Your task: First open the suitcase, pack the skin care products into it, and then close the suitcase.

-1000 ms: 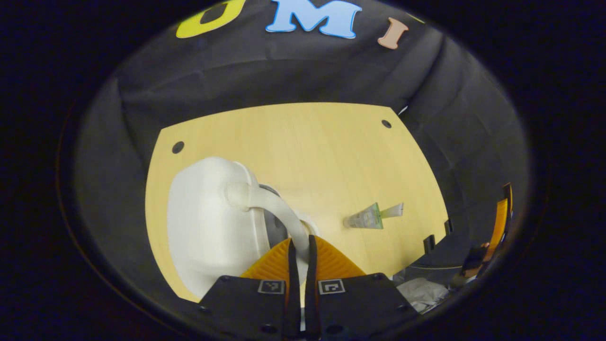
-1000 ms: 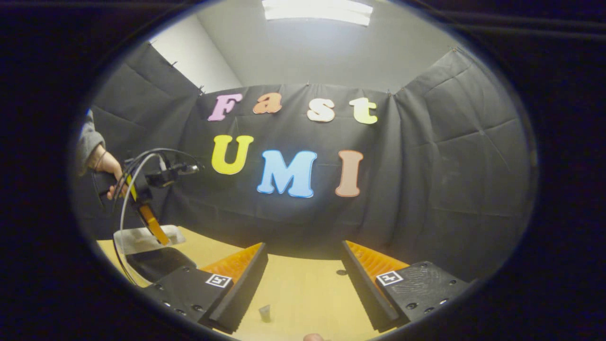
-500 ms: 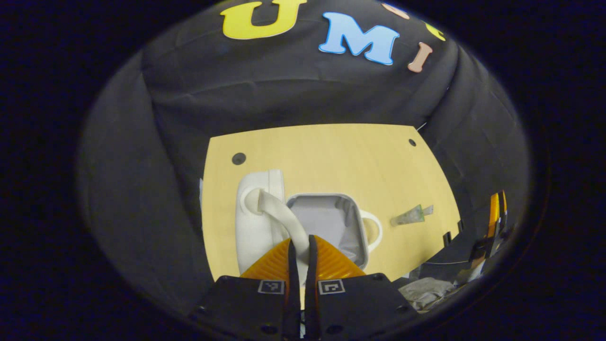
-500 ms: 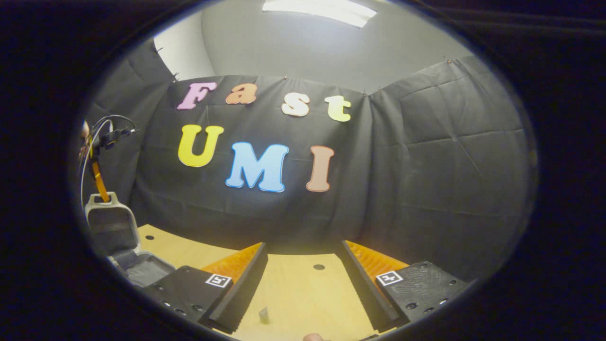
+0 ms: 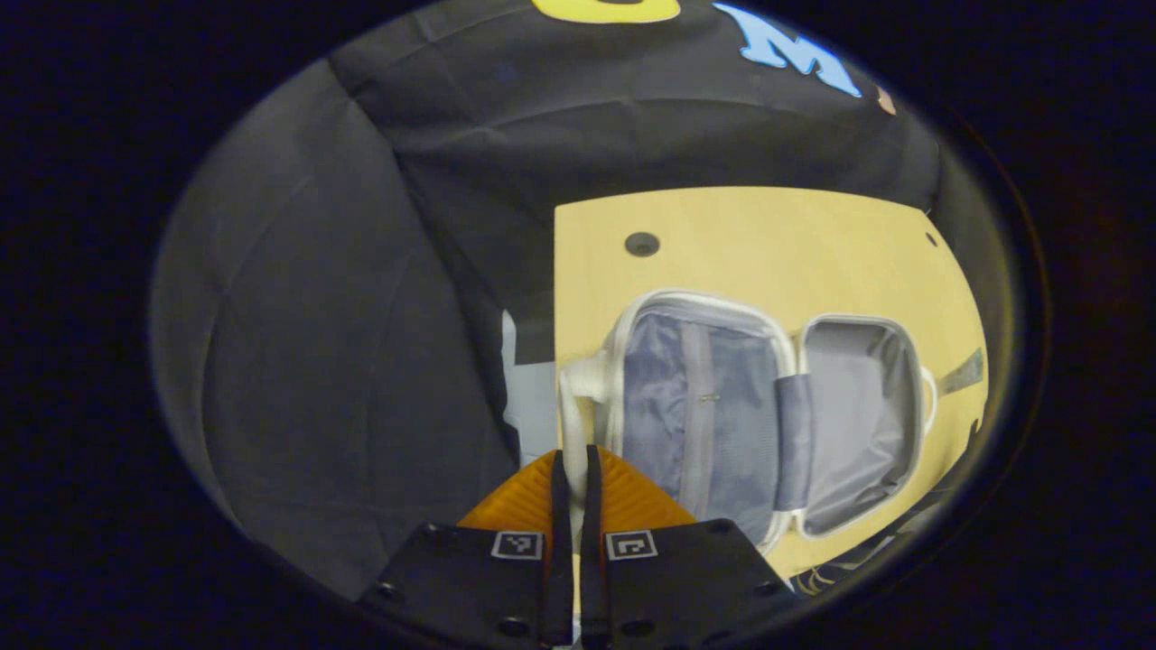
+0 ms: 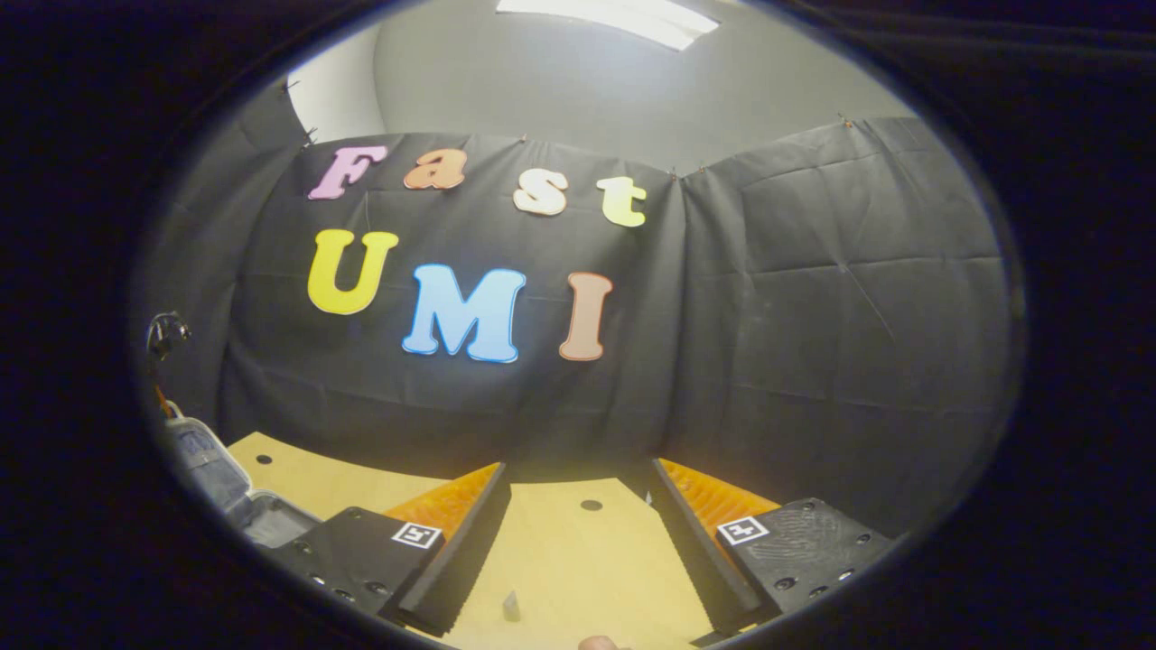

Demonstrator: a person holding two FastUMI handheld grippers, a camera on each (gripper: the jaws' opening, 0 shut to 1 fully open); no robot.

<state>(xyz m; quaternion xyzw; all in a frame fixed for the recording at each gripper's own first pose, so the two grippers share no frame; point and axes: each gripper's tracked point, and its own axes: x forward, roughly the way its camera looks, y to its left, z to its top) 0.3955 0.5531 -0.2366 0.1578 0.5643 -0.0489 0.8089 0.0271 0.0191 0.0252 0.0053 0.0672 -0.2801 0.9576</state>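
The small white suitcase (image 5: 695, 397) lies open on the wooden table (image 5: 768, 235), its grey lining showing in both halves. The lid half is at the left of the left gripper view and the base half (image 5: 858, 424) at the right. My left gripper (image 5: 572, 465) is shut on the lid's white handle (image 5: 575, 397), which runs between its orange fingers. A green skin care tube (image 5: 962, 372) lies just right of the base. My right gripper (image 6: 578, 542) stands open above the table, nothing between its fingers. The open suitcase (image 6: 212, 469) sits far left in the right gripper view.
The black cloth wall surrounds the table on the far and left sides. The table's left edge (image 5: 555, 298) runs close beside the suitcase lid. A small grey tube tip (image 6: 511, 607) lies on the table below my right gripper.
The lid has swung from closed through upright to laid back at the left, drawn by my left gripper on its handle. The right gripper has barely moved.
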